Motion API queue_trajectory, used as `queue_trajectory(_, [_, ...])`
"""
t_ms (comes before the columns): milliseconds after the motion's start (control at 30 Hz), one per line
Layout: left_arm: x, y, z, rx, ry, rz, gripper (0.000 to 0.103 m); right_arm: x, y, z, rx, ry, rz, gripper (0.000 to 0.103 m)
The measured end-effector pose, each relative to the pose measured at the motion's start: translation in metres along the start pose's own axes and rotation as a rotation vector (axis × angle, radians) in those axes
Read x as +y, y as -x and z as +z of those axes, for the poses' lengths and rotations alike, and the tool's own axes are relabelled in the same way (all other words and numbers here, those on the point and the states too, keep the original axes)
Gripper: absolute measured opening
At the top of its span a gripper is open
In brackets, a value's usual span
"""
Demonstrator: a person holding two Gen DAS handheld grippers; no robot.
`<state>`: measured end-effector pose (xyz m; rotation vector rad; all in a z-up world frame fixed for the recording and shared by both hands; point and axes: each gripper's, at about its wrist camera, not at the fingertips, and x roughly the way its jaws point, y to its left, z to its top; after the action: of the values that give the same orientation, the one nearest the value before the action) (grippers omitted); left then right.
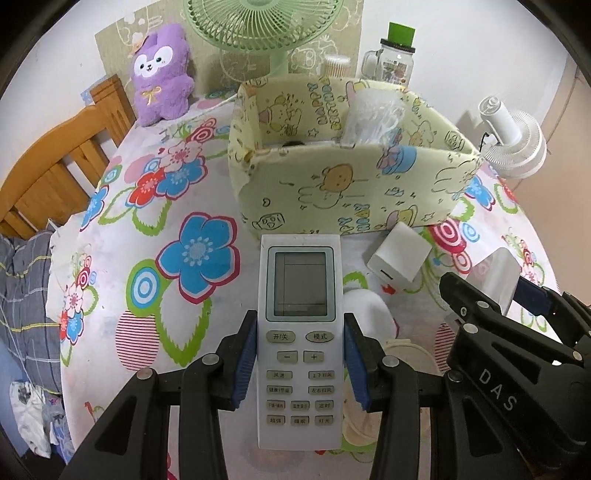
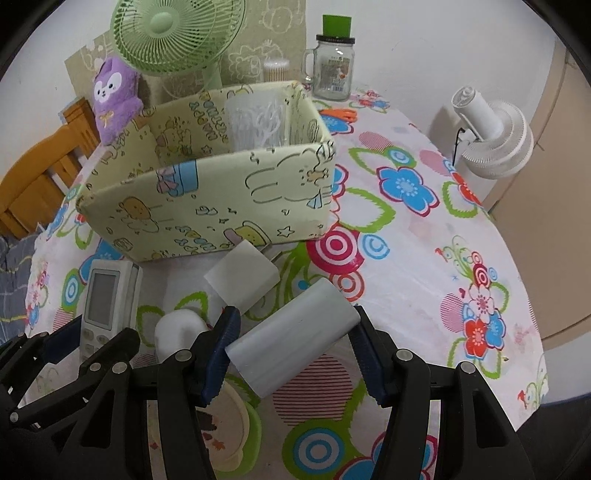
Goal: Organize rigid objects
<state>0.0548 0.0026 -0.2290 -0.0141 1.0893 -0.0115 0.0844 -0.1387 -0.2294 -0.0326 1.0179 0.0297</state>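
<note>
My left gripper is shut on a white air-conditioner remote, held above the flowered tablecloth just in front of the yellow cartoon-print box. My right gripper is shut on a grey-white rectangular block, held tilted in front of the same box. The remote also shows at the left of the right wrist view, and the right gripper with its block at the right of the left wrist view. Clear plastic items stand inside the box.
A white charger cube and a white rounded object lie on the table before the box. A round lidded container lies below my grippers. Behind the box stand a green fan, purple plush, glass jar and orange scissors. A white fan stands to the right.
</note>
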Motion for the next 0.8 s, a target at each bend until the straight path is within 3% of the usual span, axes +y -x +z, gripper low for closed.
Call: queue_trajectory(800, [-0.004,0.059,0.013,-0.089,-0.004,-0.005,0.045,-0.004,0.061,0.013,-0.082,-0.011,0.006,0.063])
